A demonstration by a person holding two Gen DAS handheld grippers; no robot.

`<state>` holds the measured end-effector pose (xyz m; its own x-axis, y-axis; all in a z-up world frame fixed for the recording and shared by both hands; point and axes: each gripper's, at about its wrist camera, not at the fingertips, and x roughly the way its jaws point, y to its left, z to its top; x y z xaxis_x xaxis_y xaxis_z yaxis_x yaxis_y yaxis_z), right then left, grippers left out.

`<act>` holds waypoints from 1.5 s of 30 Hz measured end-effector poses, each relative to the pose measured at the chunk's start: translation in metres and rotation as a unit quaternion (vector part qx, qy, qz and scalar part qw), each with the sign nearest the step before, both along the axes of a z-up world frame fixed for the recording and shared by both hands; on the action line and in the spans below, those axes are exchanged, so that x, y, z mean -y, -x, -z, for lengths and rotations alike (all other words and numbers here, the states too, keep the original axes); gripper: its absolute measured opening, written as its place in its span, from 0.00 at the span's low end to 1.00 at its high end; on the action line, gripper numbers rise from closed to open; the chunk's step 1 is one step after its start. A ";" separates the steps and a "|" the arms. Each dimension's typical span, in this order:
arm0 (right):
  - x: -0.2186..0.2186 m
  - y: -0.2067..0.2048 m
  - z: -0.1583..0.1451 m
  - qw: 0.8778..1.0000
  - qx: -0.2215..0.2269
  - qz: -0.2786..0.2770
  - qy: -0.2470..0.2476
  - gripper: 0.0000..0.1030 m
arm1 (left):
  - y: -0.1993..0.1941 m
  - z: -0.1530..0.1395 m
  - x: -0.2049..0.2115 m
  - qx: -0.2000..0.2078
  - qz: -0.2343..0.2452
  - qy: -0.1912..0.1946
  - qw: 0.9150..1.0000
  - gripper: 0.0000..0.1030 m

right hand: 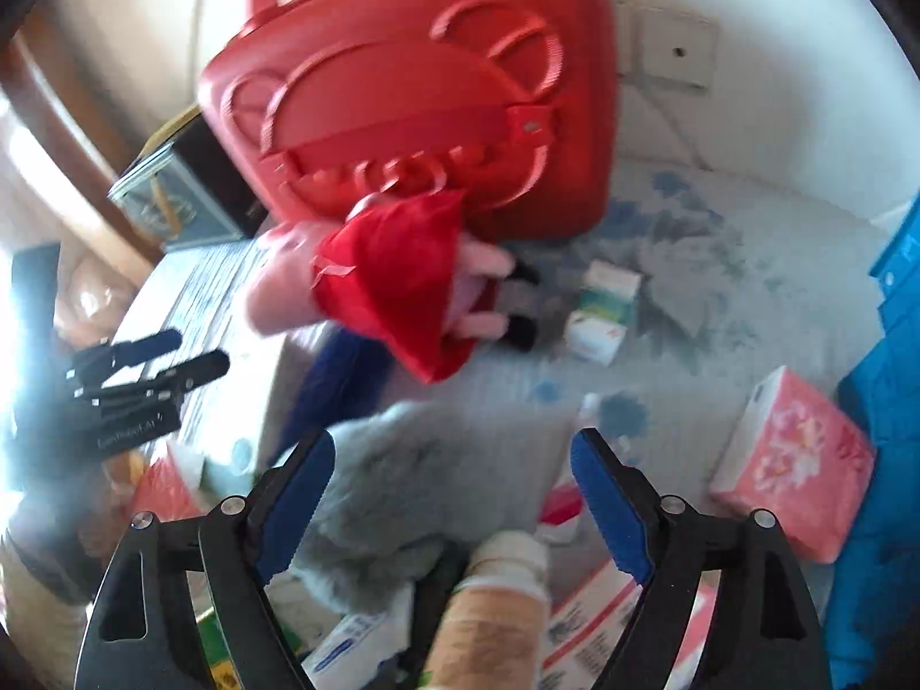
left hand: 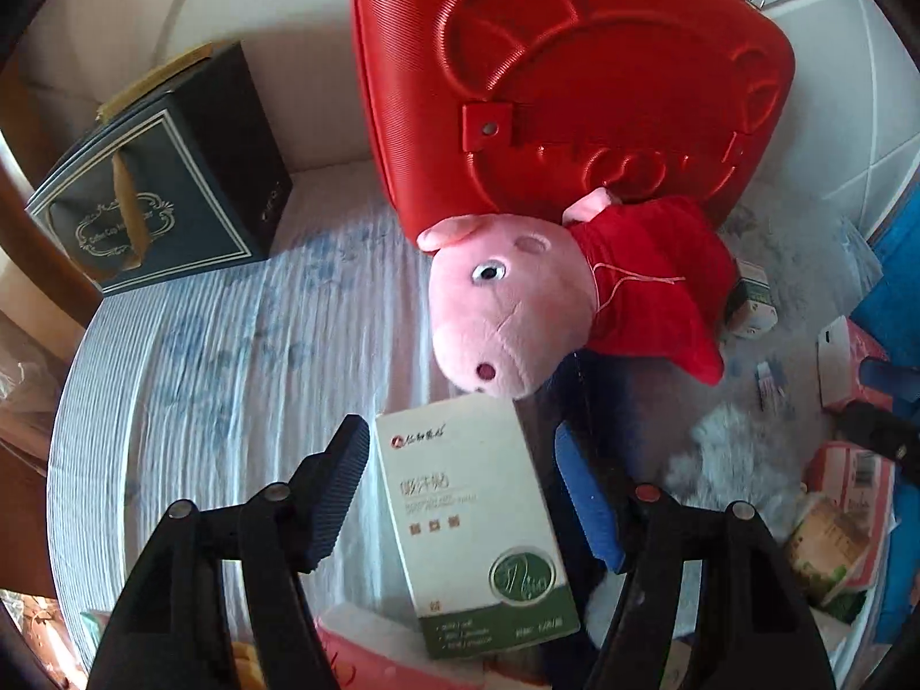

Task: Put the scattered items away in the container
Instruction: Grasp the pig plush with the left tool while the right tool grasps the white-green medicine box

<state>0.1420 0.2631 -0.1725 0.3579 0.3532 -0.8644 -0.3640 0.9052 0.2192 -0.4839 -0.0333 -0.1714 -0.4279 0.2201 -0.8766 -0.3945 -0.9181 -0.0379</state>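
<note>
Both tongs wide, holding nothing: left tongs [left hand: 460, 494] straddle the white box [left hand: 477, 523], so I'd center before squeezing; right tongs [right hand: 454, 494] hover over grey fluff [right hand: 437, 483].

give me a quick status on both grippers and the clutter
Left gripper open, white-green box between its jaws, not pinched. Right gripper open over grey fluffy cloth. Pig plush lies against red case.

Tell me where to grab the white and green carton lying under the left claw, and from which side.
Grip the white and green cardboard carton across its two long side edges, coming down from above. It lies flat, face up, lengthwise between the open left claw pads, so its narrow width already fits the gap. The pink plush pig crowds its far end.
</note>
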 end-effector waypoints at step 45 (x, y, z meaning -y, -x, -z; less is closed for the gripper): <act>0.013 0.068 -0.082 0.995 0.027 -0.099 0.006 0.36 | -0.100 -0.105 0.036 -0.027 -0.042 -0.079 0.996 0.65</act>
<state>0.0736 0.2506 -0.0902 0.3282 0.4116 -0.8502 -0.5463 0.8170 0.1846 -0.3842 -0.0691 -0.0665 -0.4963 0.3148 -0.8091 -0.3211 -0.9324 -0.1658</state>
